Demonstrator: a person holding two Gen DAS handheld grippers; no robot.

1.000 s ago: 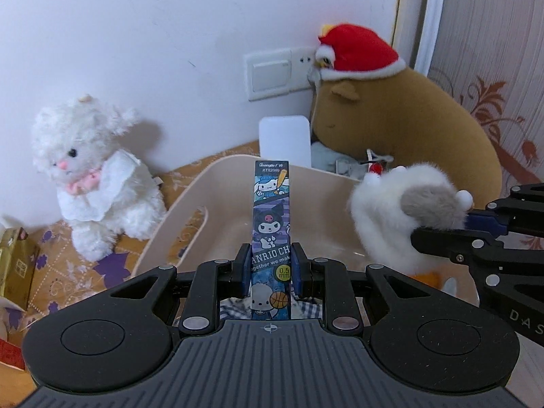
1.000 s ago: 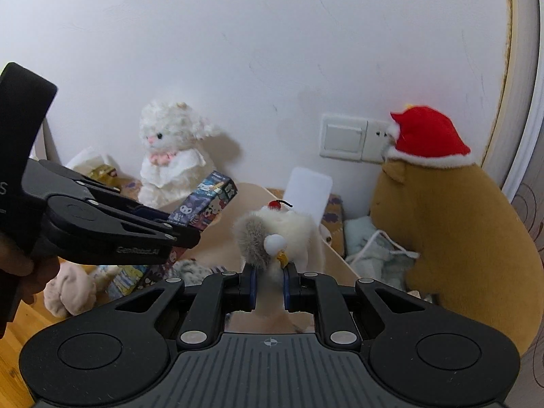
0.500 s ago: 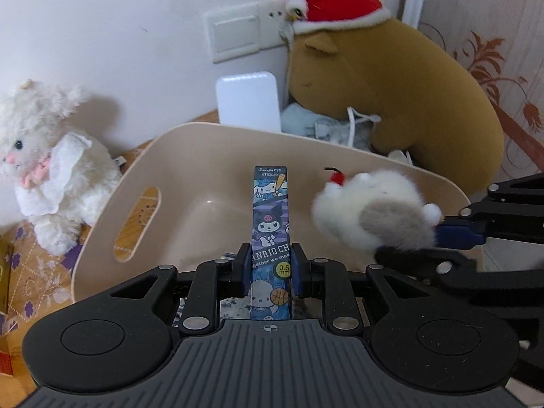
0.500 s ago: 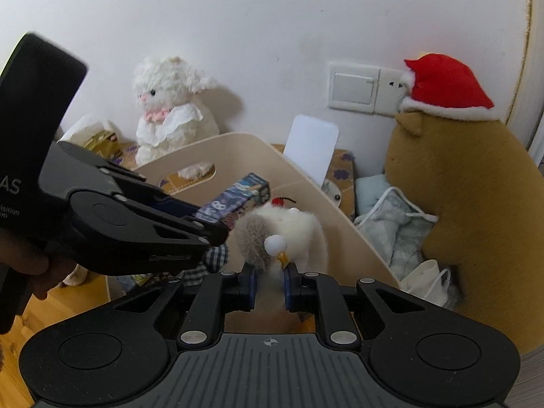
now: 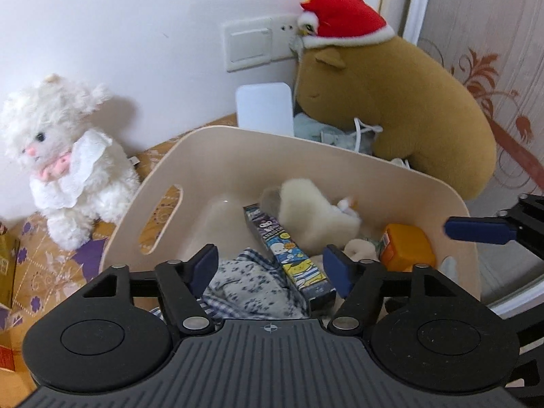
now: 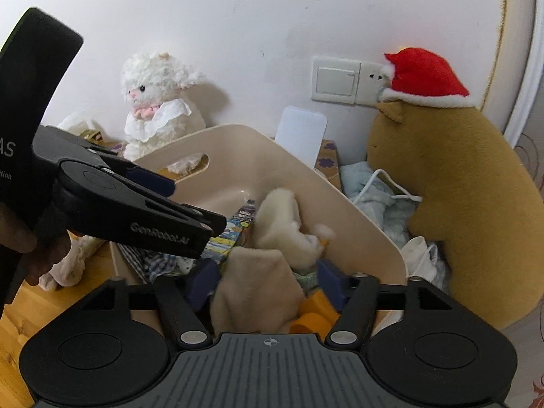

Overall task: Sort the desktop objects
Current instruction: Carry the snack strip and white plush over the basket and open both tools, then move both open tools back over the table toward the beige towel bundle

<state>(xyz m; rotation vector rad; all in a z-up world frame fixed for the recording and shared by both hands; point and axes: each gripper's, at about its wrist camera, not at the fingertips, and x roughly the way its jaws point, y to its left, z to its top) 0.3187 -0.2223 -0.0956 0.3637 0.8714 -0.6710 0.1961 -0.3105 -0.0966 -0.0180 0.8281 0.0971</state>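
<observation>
White wall behind, switch plate (image 5: 250, 46) on it; patterned cloth over the desk. Far left, lamb plush (image 5: 64, 166) sits untouched outside the bin (image 5: 190, 156).

My left gripper (image 5: 270, 265): half a second ago it pinched the pencil box (image 5: 289, 255) upright; now its fingers are spread and the box lies slanted in the bin, on the checked cloth (image 5: 244, 289).

My right gripper (image 6: 268, 280): it had the duck plush (image 6: 289, 234) pinched; now it is spread too, and the duck lies in the bin, far side of the box, blurred, likely settling. An orange block (image 5: 406, 248) lies near-right of it.

Far right, capybara (image 5: 408, 108) in its red hat, outside the bin.

Judgement: both drops done; both grippers free for the next pick.
</observation>
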